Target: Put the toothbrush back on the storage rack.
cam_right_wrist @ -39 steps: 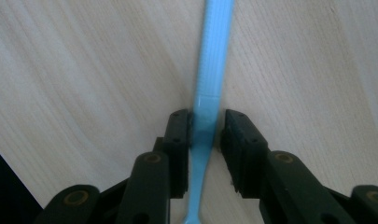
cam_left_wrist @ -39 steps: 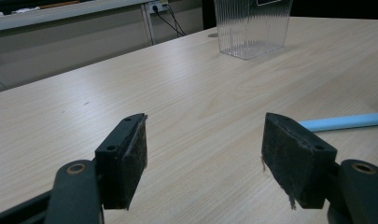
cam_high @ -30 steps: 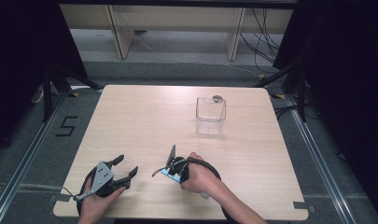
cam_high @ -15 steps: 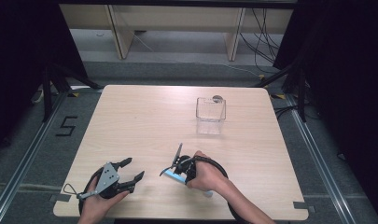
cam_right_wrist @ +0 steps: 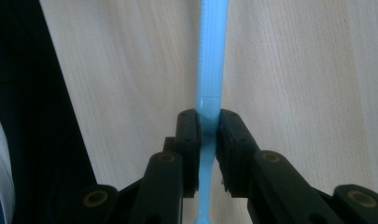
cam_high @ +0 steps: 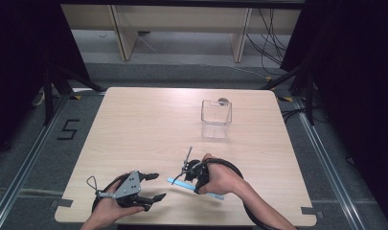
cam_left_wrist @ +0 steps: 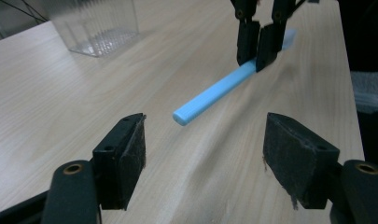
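Observation:
A light blue stick (cam_high: 175, 182) lies low along the wooden table (cam_high: 134, 124) near its front edge. My right gripper (cam_high: 191, 184) comes down on it from above and is shut on it partway along, pads pressing both sides (cam_right_wrist: 208, 123). The stick (cam_right_wrist: 213, 56) runs straight ahead past the jaws. My left gripper (cam_high: 158, 186) rests at the front left, open, pointing at the stick's free end. That end (cam_left_wrist: 184, 115) lies a short way ahead of the open left gripper (cam_left_wrist: 207, 140), with the right gripper (cam_left_wrist: 256, 51) clamped farther along.
A clear square plastic box (cam_high: 216, 117) stands at the back right of the table, also seen far off (cam_left_wrist: 98, 23). A small round grey object (cam_high: 223, 101) sits just behind it. A cable (cam_high: 230, 165) loops round the right hand.
My left gripper has slid right toward the stick. The right hand has shifted slightly right with the stick, which now shows at full length along the table.

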Available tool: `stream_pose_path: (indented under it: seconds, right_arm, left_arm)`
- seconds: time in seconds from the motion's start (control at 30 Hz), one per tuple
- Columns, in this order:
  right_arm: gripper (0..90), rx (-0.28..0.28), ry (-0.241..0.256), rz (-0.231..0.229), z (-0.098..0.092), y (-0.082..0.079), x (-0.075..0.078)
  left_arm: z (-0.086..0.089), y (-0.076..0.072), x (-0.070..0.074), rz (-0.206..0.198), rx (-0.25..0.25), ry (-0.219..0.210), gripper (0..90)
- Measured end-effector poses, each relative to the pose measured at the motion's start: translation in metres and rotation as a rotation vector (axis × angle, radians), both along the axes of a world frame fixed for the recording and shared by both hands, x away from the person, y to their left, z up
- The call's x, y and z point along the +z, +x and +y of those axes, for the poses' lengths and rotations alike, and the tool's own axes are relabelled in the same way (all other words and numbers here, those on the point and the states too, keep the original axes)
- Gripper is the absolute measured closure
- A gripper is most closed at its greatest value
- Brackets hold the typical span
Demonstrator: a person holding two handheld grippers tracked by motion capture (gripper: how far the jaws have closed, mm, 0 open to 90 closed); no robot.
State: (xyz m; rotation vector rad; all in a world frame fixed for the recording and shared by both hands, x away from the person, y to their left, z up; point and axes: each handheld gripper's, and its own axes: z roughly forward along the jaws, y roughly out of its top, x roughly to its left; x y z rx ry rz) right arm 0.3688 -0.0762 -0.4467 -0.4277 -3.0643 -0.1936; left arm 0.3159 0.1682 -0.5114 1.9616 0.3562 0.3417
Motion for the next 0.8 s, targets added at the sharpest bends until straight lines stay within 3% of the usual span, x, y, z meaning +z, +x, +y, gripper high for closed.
stream_pose_path:
  seconds: [0.03,0.17,0.3,0.37,0.53,0.67,0.8]
  right_arm:
    - [79.4,0.001,0.004,0.004,-0.001,-0.002,0.003]
    - [79.4,0.047,0.009,0.006,-0.002,-0.002,0.007]
    - [79.4,0.081,0.019,0.006,-0.002,-0.004,0.015]
    - [79.4,0.079,0.025,0.008,-0.002,-0.004,0.017]
    - [79.4,0.093,0.035,0.026,-0.002,-0.003,0.019]
    - [79.4,0.138,0.034,0.028,0.001,-0.004,0.017]
    - [79.4,0.167,0.038,0.030,0.005,-0.006,0.018]
  left_arm:
    - [-0.003,0.002,0.000,0.004,-0.014,0.016,29.9]
    - [-0.006,0.006,0.000,0.018,-0.043,0.002,30.8]
    - [-0.009,0.009,0.003,0.020,-0.073,0.019,34.2]
    - [-0.011,0.009,0.001,0.037,-0.089,-0.002,35.9]
    - [-0.015,0.010,0.000,0.062,-0.104,-0.005,38.3]
    - [-0.018,0.012,-0.001,0.081,-0.130,-0.035,40.7]
    - [-0.022,0.012,0.000,0.082,-0.179,-0.034,46.8]
